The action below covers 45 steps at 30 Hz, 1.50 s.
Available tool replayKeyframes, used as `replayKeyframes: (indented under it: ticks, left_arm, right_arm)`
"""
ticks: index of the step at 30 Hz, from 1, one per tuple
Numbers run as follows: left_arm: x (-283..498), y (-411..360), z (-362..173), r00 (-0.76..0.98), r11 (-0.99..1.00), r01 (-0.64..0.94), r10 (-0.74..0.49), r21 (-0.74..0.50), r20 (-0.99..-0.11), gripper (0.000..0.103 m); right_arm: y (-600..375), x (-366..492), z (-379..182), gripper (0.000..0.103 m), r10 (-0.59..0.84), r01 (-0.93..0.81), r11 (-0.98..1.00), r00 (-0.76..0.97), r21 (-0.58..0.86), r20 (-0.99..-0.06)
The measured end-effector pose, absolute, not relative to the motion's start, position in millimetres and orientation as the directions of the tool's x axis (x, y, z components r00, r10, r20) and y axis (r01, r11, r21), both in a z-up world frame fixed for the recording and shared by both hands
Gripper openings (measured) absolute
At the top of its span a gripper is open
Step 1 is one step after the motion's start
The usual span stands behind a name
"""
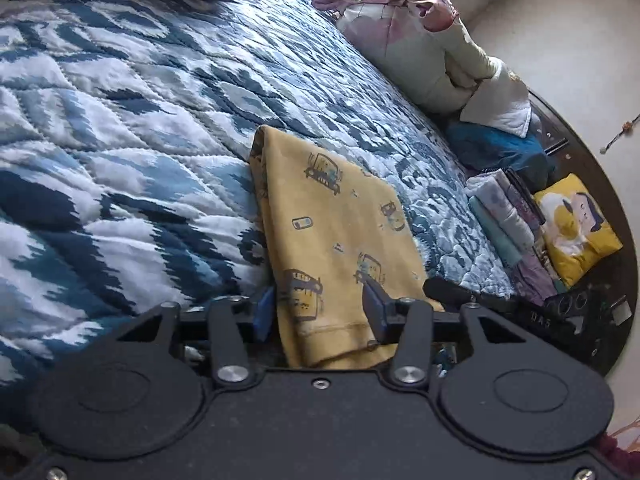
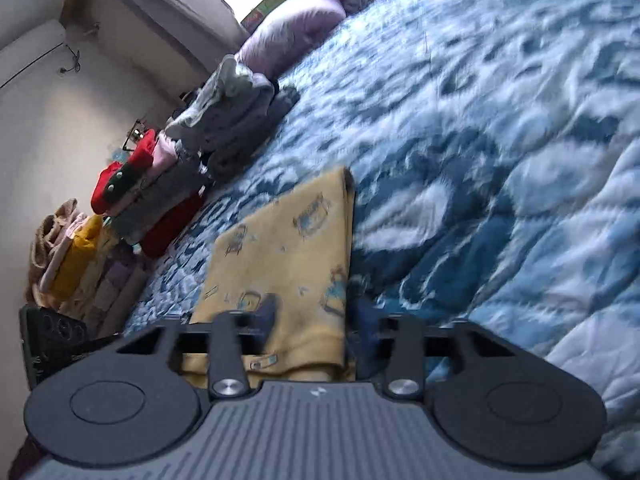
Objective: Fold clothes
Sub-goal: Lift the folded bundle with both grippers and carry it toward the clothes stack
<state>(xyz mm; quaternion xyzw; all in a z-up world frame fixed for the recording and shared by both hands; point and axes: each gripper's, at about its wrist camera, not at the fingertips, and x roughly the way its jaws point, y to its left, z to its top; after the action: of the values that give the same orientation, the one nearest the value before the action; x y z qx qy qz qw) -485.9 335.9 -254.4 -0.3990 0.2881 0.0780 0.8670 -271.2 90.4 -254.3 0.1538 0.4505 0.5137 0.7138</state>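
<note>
A folded yellow garment (image 1: 340, 224) printed with small cartoon vehicles lies flat on the blue-and-white quilted bedspread (image 1: 120, 120). Its near hem reaches under both grippers. My left gripper (image 1: 320, 308) stands open over that hem: one blue-padded finger (image 1: 264, 312) is beside the garment's left edge, the other rests over the cloth, and neither pinches it. In the right wrist view the same garment (image 2: 280, 248) runs away from my right gripper (image 2: 316, 312). That gripper is open too, its fingers straddling the cloth's right edge above the bedspread (image 2: 480, 140).
A stack of folded clothes (image 1: 508, 216), a yellow cushion (image 1: 576, 224) and a pale bundle (image 1: 420, 52) line one side of the bed. The right wrist view shows another clothes stack (image 2: 224, 120), red items (image 2: 120, 184) and a lilac pillow (image 2: 296, 24).
</note>
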Motion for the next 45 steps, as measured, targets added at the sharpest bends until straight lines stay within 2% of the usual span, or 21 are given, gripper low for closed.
replayKeyframes:
  ticks: [2, 3, 4, 5, 6, 10, 15, 21, 34, 40, 45]
  left_arm:
    - [-483.3, 335.9, -260.2, 0.825, 0.65, -0.368, -0.103, -0.665, -0.556, 0.041]
    - [-480.0, 334.9, -261.8, 0.828, 0.642, -0.365, -0.106, -0.674, -0.55, 0.03]
    - [-477.5, 333.1, -261.6, 0.831, 0.641, -0.361, -0.108, -0.677, -0.546, 0.014]
    - [-476.0, 330.7, -259.3, 0.833, 0.647, -0.355, -0.108, -0.675, -0.542, 0.013]
    - [-474.4, 328.3, -257.1, 0.835, 0.652, -0.35, -0.108, -0.673, -0.539, 0.011]
    - [-489.8, 333.1, -229.3, 0.889, 0.599, -0.31, -0.092, -0.738, -0.448, 0.011]
    - [-524.8, 352.6, -178.8, 0.929, 0.573, -0.302, 0.0, -0.762, -0.369, 0.011]
    - [-586.6, 380.8, -123.5, 0.942, 0.585, -0.329, 0.151, -0.741, -0.299, 0.011]
    - [-736.0, 454.1, -81.4, 0.866, 0.494, -0.477, 0.406, -0.727, -0.293, 0.011]
    - [-771.9, 499.9, -31.6, 0.837, 0.534, -0.502, 0.5, -0.68, -0.224, 0.011]
    - [-792.3, 555.9, 18.5, 0.797, 0.56, -0.533, 0.583, -0.634, -0.156, 0.011]
  right_arm:
    - [90.8, -271.6, -259.9, 0.056, 0.875, -0.575, 0.414, 0.039, 0.705, -0.482]
    - [93.5, -273.1, -260.8, 0.05, 0.872, -0.584, 0.421, 0.049, 0.694, -0.488]
    - [97.5, -274.0, -261.5, 0.043, 0.868, -0.594, 0.424, 0.052, 0.683, -0.494]
    - [101.1, -275.0, -263.0, 0.023, 0.872, -0.592, 0.411, 0.034, 0.693, -0.488]
    - [104.7, -276.1, -264.6, 0.02, 0.876, -0.589, 0.399, 0.017, 0.703, -0.483]
    - [111.0, -281.7, -247.8, 0.019, 0.91, -0.609, 0.319, -0.019, 0.726, -0.415]
    - [121.4, -278.8, -203.9, 0.018, 0.96, -0.607, 0.194, -0.043, 0.771, -0.276]
    - [175.6, -297.4, -149.3, 0.018, 0.971, -0.663, 0.034, -0.157, 0.748, -0.183]
    - [333.8, -391.8, -91.7, 0.018, 0.874, -0.605, -0.195, -0.464, 0.772, -0.143]
    - [400.7, -428.3, -42.0, 0.018, 0.838, -0.624, -0.308, -0.536, 0.718, -0.106]
    - [469.1, -444.6, 15.9, 0.018, 0.829, -0.635, -0.405, -0.559, 0.658, -0.03]
